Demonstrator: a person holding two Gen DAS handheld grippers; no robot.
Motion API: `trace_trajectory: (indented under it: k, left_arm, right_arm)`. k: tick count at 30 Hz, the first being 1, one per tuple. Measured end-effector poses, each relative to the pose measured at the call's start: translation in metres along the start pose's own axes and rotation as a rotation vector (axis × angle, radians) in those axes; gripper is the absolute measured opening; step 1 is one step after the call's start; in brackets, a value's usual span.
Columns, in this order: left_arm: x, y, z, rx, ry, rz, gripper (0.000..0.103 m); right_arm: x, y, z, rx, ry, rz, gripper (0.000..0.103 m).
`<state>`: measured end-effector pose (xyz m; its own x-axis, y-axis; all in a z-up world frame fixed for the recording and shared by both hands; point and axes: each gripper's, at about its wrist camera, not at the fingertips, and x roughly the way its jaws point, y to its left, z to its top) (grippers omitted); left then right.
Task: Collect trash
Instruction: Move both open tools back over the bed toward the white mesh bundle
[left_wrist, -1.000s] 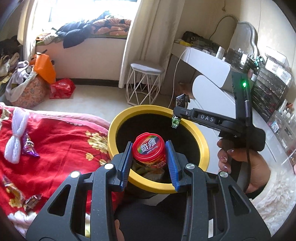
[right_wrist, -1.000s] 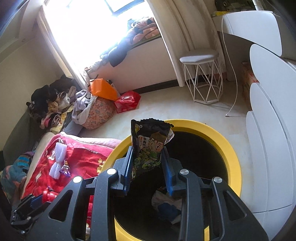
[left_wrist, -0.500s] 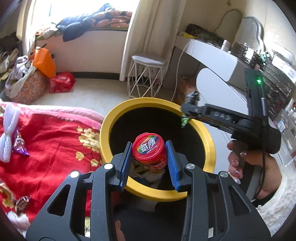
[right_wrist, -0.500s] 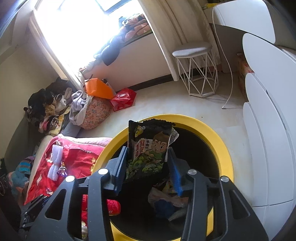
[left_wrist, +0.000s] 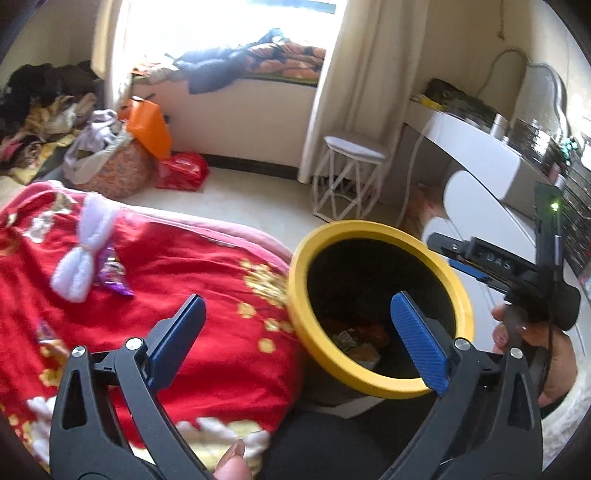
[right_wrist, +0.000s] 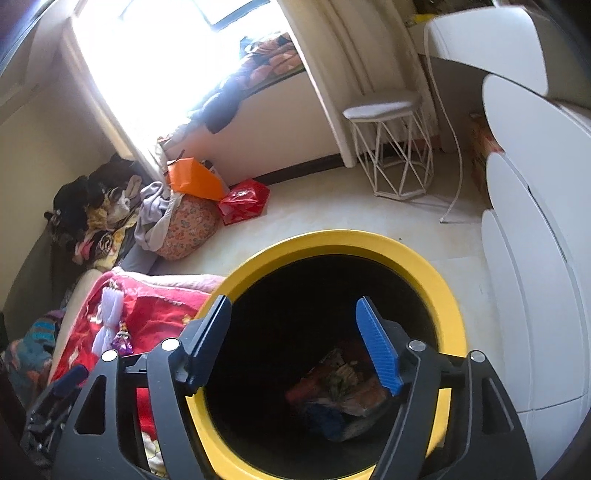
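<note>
Drop step at the yellow-rimmed bin (right_wrist: 343, 242); both tongs opening, nothing held.
Left tongs (left_wrist: 295, 336) and right tongs (right_wrist: 291, 341) gape empty; next, the purple wrapper (left_wrist: 112, 275) on the red blanket (left_wrist: 207, 280) is likely to be fetched.

Home bedroom, red blanket (left_wrist: 207, 295), dressing table (left_wrist: 480, 155)

White stool (left_wrist: 352, 173) beside curtain (left_wrist: 364, 77)

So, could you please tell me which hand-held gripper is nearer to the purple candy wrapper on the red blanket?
Left. The left hand-held gripper, jaws opening and empty, straddles the blanket's edge near the purple candy wrapper. The right hand-held gripper, also opening, is over the yellow bin.
</note>
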<state>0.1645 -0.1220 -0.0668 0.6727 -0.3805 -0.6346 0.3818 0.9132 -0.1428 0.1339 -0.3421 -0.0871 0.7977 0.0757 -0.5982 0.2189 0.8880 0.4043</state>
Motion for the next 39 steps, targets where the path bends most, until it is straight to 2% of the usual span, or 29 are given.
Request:
trace_trajectory:
  k: [4, 14, 39]
  left_arm:
    - [-0.013, 0.012, 0.001, -0.018, -0.031, 0.030, 0.092]
    - [-0.038, 0.044, 0.002, -0.071, -0.088, 0.104, 0.092]
    - [-0.078, 0.155, -0.016, -0.272, -0.132, 0.272, 0.092]
  right_arm:
    - [-0.002, 0.021, -0.003, -0.053, -0.007, 0.023, 0.073]
    - [-0.003, 0.076, -0.016, -0.169, 0.010, 0.096, 0.075]
    - [0.037, 0.193, -0.057, -0.429, 0.120, 0.239, 0.076]
